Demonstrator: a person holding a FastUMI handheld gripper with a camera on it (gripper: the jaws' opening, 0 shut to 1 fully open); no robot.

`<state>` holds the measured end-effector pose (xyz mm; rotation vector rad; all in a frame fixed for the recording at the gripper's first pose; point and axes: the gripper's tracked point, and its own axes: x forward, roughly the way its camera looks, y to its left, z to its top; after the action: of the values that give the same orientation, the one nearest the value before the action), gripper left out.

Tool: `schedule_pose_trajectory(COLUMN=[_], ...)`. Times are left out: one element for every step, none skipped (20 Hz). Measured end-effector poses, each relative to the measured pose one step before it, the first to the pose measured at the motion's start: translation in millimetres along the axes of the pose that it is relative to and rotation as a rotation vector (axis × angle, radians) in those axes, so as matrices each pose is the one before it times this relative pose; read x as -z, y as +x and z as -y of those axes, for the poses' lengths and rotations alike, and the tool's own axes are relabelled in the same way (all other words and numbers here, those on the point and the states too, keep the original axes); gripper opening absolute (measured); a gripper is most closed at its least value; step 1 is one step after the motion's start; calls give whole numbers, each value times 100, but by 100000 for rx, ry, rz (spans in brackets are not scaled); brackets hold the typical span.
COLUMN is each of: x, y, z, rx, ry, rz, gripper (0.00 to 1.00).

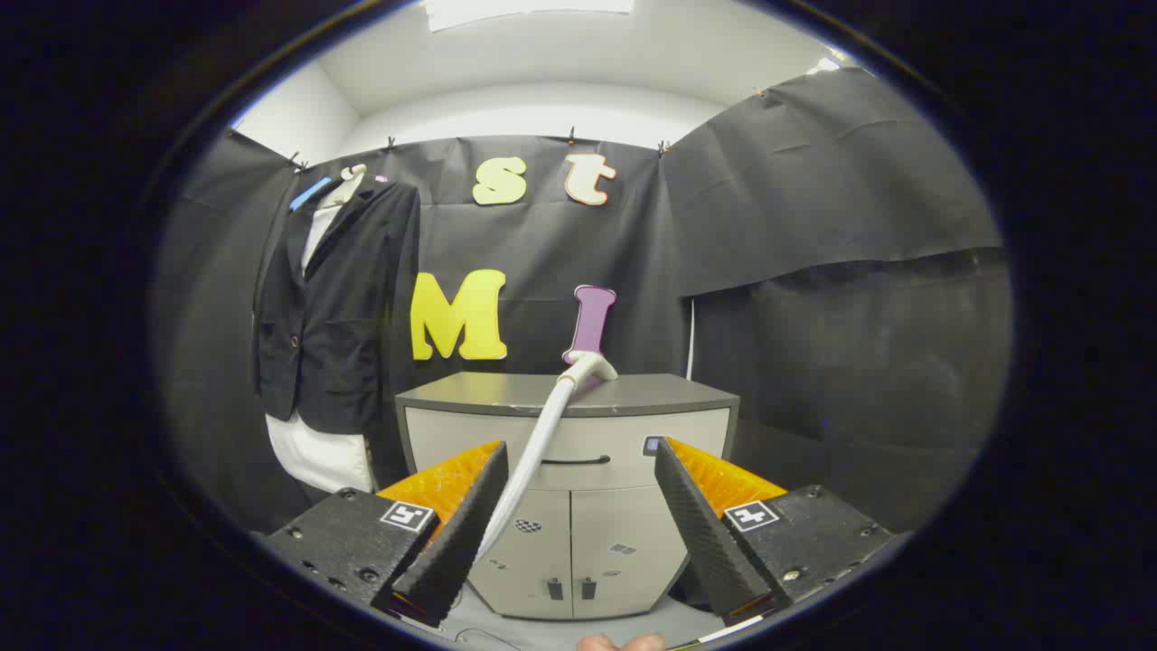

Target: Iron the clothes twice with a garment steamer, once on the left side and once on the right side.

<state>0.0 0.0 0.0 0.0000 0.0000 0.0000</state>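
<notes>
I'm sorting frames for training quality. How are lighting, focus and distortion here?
Gripper view: even ceiling light with no harsh glare; strong fisheye bending of the cabinet top; dark jacket loses detail; steamer hose and the open gripper look sharp.

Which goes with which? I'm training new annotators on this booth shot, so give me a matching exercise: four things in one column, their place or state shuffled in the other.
Things:
1. dark jacket
2. steamer head
3. white hose
4. gripper

Place or state:
A. open, nothing pressed between the fingers
B. runs down from the cabinet top past the left finger
C. hangs on the wall beside the cabinet
D. rests on top of the grey cabinet

Pairs: 1-C, 2-D, 3-B, 4-A
</notes>
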Motion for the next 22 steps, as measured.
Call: schedule_pose_trajectory(x=[28, 197, 61, 82, 193, 68, 159, 11, 3, 29, 184, -46, -16, -33, 146, 56, 186, 166, 184, 78, 63, -12], y=[90, 104, 133, 151, 134, 18, 129, 62, 21, 56, -36, 68, 65, 102, 13, 49, 200, 176, 131, 161, 262, 227], z=[-6, -22, 74, 45, 68, -71, 20, 21, 22, -42, 122, 27, 134, 102, 66, 76, 96, 89, -68, -177, -99, -336], rx=[149, 314, 450, 507, 242, 337, 235, 339, 395, 3, 214, 169, 538, 377, 301, 365, 388, 425, 269, 478, 479, 295], ry=[-175, -212, -85, 128, 371, 165, 54, -191, -153, -25, -193, -283, -120, 209, 334, 269, 352, 335, 379, 151, 115, 122], rz=[-256, -266, -359, -558, -413, -406, -367, -134, -106, -23, -176, -138, -25, -34, -334, -690, -619, -563, -480, -657, -694, -598], gripper=[100, 100, 100, 100, 100, 100, 100, 100, 100, 100, 100, 100, 100, 100, 100, 100, 100, 100, 100, 100, 100, 100])
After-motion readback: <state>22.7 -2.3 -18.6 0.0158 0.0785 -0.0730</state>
